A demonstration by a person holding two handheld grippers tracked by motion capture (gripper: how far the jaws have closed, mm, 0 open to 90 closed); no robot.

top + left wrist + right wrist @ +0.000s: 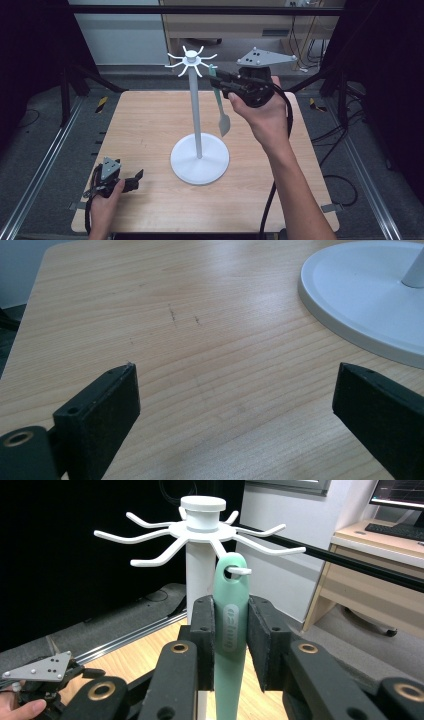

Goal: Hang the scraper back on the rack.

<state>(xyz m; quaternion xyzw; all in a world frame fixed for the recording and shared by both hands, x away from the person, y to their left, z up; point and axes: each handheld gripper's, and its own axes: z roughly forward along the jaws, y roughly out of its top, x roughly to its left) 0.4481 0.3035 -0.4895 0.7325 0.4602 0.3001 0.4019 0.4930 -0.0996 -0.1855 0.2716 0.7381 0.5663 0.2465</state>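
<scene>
Tool (231, 645) in your right hand is clenching the green spatula (231, 630), whose eyelet is already sitting over a hook (240, 571) just above, so you are best easing the handle down before releasing.

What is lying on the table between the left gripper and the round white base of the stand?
Nothing: between the left gripper and the base the wooden table is bare, as the high view and the left gripper view show.

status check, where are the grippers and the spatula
Right gripper clamped on green spatula, its hole on a rack hook. Left gripper open, low over table. Nothing in the way.
</scene>
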